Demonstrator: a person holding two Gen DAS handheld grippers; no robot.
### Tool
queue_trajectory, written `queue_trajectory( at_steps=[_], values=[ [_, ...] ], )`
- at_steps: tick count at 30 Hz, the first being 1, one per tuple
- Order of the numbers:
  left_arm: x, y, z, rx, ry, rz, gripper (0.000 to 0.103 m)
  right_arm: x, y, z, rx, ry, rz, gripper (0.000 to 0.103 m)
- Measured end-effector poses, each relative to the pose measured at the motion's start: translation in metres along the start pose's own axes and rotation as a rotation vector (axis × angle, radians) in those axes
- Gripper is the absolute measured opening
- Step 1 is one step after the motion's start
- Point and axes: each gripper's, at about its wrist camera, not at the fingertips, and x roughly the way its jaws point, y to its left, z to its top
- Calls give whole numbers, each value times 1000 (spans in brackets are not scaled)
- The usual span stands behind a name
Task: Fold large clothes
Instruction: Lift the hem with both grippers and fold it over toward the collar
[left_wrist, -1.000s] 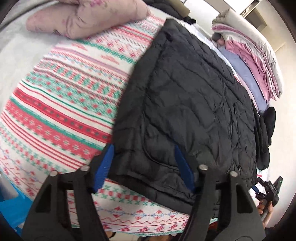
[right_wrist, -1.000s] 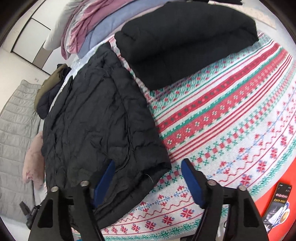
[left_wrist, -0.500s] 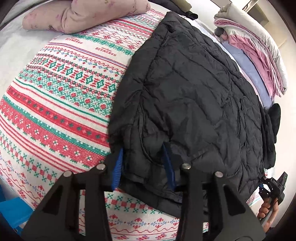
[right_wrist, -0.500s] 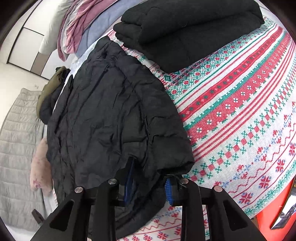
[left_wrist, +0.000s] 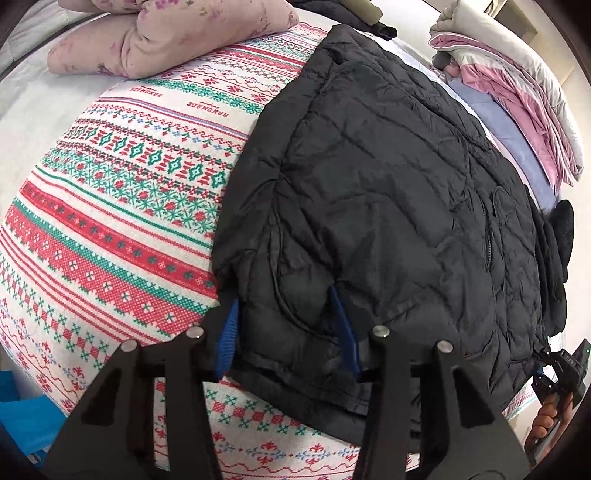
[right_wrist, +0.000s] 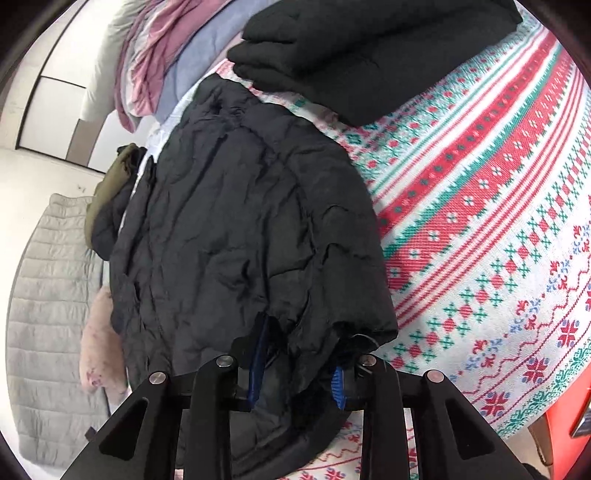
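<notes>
Black quilted puffer jacket (left_wrist: 388, 192) lies spread on the patterned blanket (left_wrist: 122, 206) ahead of both tongs; left gripper (left_wrist: 286, 328) and right gripper (right_wrist: 295, 362) each pinch its near hem, fabric bunched between half-closed jaws.

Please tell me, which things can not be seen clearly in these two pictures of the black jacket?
- Left wrist view: the hem of the black jacket between the fingers of the left gripper is hidden by bunched fabric.
- Right wrist view: the fingertips of the right gripper are buried in the jacket.
- Right wrist view: the folded black garment is cut off by the top edge.
</notes>
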Motion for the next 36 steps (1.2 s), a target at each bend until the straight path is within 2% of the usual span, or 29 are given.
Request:
queue_trajectory(
  at_steps=[2,6,8,10,12,15,21,23,26,31,36],
  values=[
    [1,0,0,-15,-3,-8,54,2,6,0,-11,6,10,28],
    [1,1,-1,-13,-5,0,53,9,10,-1,-25,20,-43,31],
    [0,-2,-2,5,-11,12,40,11,10,-1,-22,18,-45,31],
    [-2,-5,-2,20,-12,-12,22,8,11,-1,-31,5,-36,28],
    [-6,-5,-1,15,-19,-26,18,3,14,1,-47,-15,-20,18],
    [-16,-6,-1,15,-50,-37,13,-9,19,2,-67,-55,20,11],
    [-48,-5,-3,-8,-113,-118,12,-44,38,-2,-146,-160,99,7],
    [-56,-9,-6,9,-128,-116,12,-55,45,-6,-179,-184,114,7],
    [-66,-15,-13,36,-145,-119,11,-64,50,-9,-223,-194,121,7],
    [-85,-5,-24,18,-150,-176,11,-77,53,-18,-245,-214,134,7],
    [-106,13,-44,-44,-163,-244,10,-107,50,-40,-275,-251,220,7]
  ],
)
